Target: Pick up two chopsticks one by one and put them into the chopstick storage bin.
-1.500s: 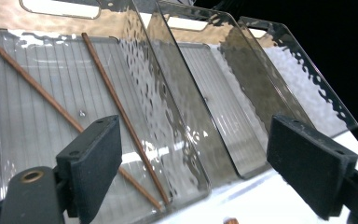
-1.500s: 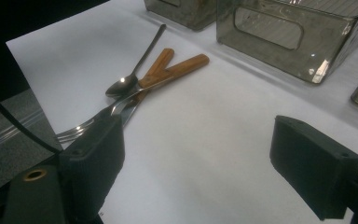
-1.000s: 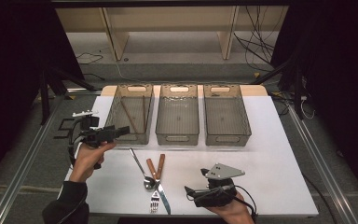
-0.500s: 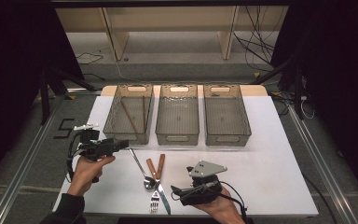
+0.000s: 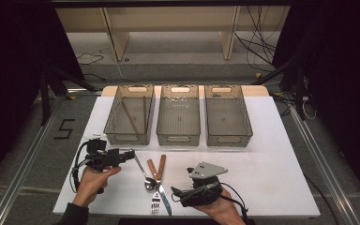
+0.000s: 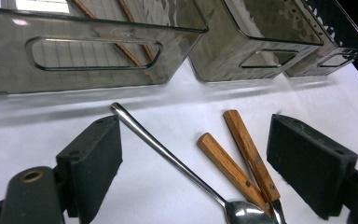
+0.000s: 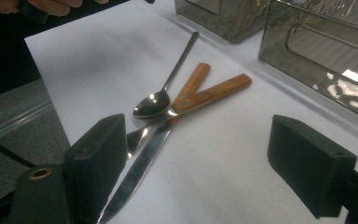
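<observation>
While the spoon, the wooden-handled knife and the wooden-handled fork lie crossed in a small heap at the near edge of the white table, both grippers have closed in on them over the last second. The left gripper, which a second ago was up near the front corner of the left bin, has dropped back toward the person and now hovers at the tip of the spoon's handle; in the left gripper view its jaws stand wide apart with the handle running between them, gripping nothing. The right gripper has slid leftward along the near edge and now sits just beside the knife blade, its jaws likewise spread and empty in the right gripper view, with the blade close by one jaw. Two chopsticks already rest in the left bin, while the middle bin and right bin look empty. I judge the sorting is barely begun, and the next pick is likely the spoon.
</observation>
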`<control>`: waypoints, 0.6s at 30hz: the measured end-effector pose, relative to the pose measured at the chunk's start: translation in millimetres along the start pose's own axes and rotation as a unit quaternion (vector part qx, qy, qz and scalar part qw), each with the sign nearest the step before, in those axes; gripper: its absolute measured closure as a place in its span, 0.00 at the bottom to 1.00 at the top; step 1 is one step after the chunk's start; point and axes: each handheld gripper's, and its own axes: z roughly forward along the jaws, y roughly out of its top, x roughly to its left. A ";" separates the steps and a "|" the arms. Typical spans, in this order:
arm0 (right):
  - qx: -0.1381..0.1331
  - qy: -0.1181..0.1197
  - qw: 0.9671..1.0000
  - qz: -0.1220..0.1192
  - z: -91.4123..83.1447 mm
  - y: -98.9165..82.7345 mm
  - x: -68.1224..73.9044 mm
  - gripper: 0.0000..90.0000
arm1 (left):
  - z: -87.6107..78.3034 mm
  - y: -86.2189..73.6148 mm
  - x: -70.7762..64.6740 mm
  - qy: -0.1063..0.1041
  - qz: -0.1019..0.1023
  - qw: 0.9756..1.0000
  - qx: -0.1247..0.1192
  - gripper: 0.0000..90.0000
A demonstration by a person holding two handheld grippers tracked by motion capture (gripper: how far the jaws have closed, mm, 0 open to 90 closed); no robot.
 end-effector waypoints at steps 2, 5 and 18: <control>0.001 0.002 1.000 -0.002 1.6 0.8 1.6 0.23 | -0.8 -1.7 0.0 0.001 -0.001 1.000 -0.001 0.20; 0.002 0.006 1.000 -0.006 5.6 3.4 4.6 0.23 | -2.2 -4.0 1.0 0.002 -0.004 1.000 -0.003 0.20; 0.013 0.029 0.999 -0.038 32.9 17.8 23.5 0.23 | -9.4 -13.7 5.9 -0.007 -0.007 1.000 -0.014 0.19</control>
